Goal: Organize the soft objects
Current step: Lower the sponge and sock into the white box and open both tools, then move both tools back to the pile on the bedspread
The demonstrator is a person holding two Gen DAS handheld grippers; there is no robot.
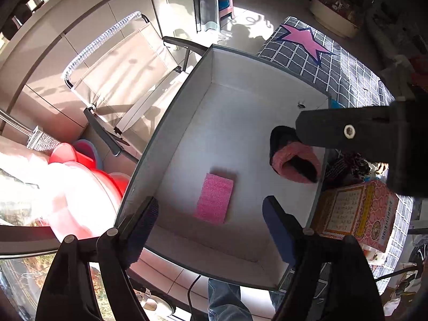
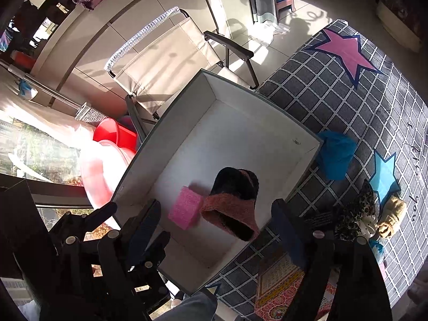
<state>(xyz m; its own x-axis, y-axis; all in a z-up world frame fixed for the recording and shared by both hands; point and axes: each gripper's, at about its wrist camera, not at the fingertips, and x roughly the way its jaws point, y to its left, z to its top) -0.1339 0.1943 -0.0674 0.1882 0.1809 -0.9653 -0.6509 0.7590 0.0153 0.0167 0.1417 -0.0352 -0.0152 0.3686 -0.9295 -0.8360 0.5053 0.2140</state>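
Plenty of open floor inside the white box [image 1: 187, 139], especially the far half. The pink sponge [image 1: 214, 198] and fuzzy slipper [image 1: 294, 157] crowd the near end. A folding chair [image 2: 171, 67] stands right beside its far side.

Pink sponge [image 1: 214, 198], pink-and-black slipper [image 1: 294, 157], white box [image 1: 240, 112]; grey checked cloth [image 2: 334, 101], pink star [image 2: 347, 50].

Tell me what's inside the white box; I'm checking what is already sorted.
Inside the box lie a pink sponge and a slipper, black with pink fuzzy trim. The slipper covers one corner of the sponge and the floor beneath itself; the rest is bare.
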